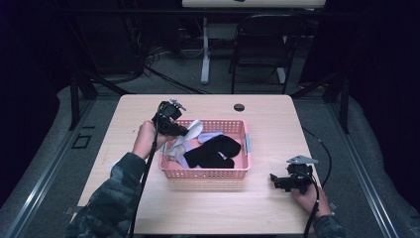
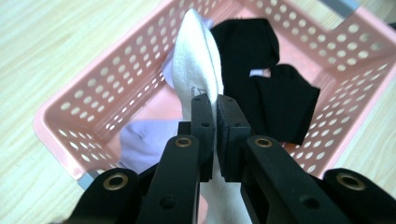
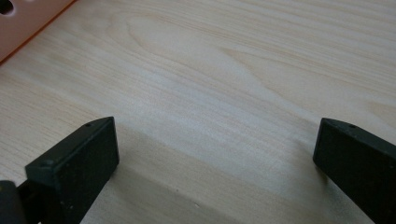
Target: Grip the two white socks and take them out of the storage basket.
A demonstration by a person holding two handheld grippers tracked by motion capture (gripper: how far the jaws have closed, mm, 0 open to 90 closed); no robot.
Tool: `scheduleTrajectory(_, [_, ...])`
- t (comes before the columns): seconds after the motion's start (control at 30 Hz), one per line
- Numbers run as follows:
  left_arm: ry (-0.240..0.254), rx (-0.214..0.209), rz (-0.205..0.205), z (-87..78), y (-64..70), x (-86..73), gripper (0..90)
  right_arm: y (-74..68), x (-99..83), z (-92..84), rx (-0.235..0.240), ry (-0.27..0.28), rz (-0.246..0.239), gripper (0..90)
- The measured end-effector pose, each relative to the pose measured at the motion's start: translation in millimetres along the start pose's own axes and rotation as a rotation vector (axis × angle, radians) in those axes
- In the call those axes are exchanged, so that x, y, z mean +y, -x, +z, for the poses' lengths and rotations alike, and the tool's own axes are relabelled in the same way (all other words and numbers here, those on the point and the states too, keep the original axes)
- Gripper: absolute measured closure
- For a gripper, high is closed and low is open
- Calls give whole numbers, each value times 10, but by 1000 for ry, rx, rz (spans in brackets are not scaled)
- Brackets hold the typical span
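Note:
A pink perforated basket [image 1: 208, 173] stands mid-table and holds a black sock [image 1: 213, 150], a lilac sock [image 1: 182, 157] and a white sock [image 1: 190, 133]. My left gripper [image 1: 184, 131] hovers over the basket's left rim, shut on the white sock. In the left gripper view the white sock [image 2: 198, 70] rises from between the pinched jaws of my left gripper [image 2: 215, 100], above the black sock [image 2: 266, 88], the lilac sock [image 2: 140, 144] and the basket [image 2: 79, 116]. My right gripper [image 1: 274, 179] rests low on the table right of the basket, open; nothing lies within my right gripper [image 3: 215, 149].
The wooden table [image 1: 148, 106] has a dark round grommet [image 1: 239, 107] near its far edge. A black chair [image 1: 262, 44] and a desk leg [image 1: 205, 49] stand beyond the table. A corner of the basket [image 3: 23, 23] shows in the right gripper view.

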State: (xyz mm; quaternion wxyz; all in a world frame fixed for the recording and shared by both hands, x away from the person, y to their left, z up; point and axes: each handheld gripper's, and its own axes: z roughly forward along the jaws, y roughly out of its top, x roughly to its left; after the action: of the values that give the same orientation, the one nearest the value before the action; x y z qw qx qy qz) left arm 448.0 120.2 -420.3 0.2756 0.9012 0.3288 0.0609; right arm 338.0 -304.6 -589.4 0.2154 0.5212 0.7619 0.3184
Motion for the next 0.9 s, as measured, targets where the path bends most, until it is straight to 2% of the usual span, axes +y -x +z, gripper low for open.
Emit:
scheduleTrajectory(0.2, [24,13,18,-147,33,104,869,1,0,-2,0,-2,-1,0])
scheduleTrajectory(0.57, [76,40,24,-429,22,231,869,0,0,-2,-1,-2,0,0])
scheduleTrajectory(0.63, [93,56,22,-519,4,250,869,-1,-1,-1,-2,0,1,0])
scheduleTrajectory(0.73, [98,59,23,-583,-15,257,869,-2,-1,-1,-2,0,1,0])
scheduleTrajectory(0.9, [119,79,1,-730,-103,230,868,-1,-1,-1,-1,0,1,0])
